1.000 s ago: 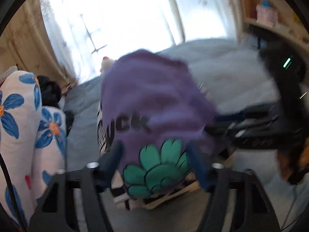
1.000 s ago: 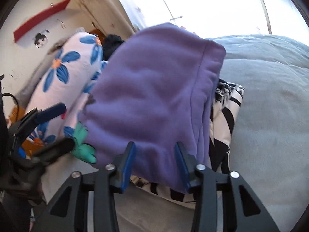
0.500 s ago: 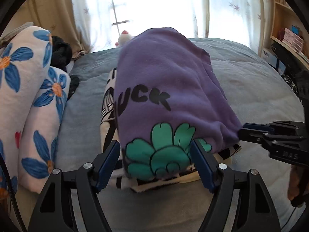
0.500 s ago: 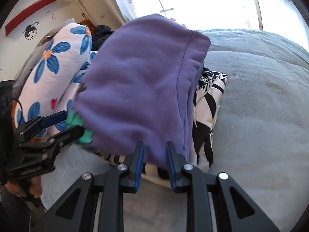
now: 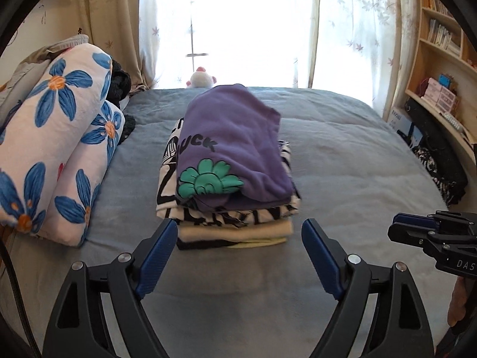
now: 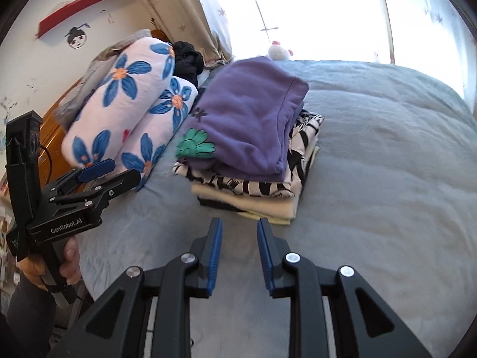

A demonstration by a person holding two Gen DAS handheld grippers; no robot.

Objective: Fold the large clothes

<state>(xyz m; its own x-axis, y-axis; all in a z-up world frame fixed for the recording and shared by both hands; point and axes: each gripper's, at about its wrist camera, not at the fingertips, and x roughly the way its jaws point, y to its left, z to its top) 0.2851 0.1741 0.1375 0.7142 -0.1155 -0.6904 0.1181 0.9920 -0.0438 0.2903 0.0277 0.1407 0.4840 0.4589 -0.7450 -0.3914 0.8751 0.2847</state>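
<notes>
A folded purple sweatshirt (image 5: 235, 140) with a green flower print lies on top of a stack of folded clothes (image 5: 235, 223) on the grey bed (image 5: 342, 161). It also shows in the right wrist view (image 6: 247, 119), on the stack (image 6: 256, 191). My left gripper (image 5: 238, 232) is open wide and empty, just short of the stack's near edge; it shows from the side in the right wrist view (image 6: 116, 168). My right gripper (image 6: 238, 229) is open a little and empty, just short of the stack; in the left wrist view (image 5: 399, 223) it sits at the right.
Two rolled white quilts with blue flowers (image 5: 56, 143) lie along the bed's left side. A plush toy (image 5: 201, 79) sits at the far edge by the bright window. Shelves (image 5: 441, 68) stand on the right. A dark garment (image 5: 438, 164) lies beside them.
Both grippers have let go of the purple sweatshirt and pulled back from the stack. The sweatshirt now rests folded on top. The right gripper has opened slightly.
</notes>
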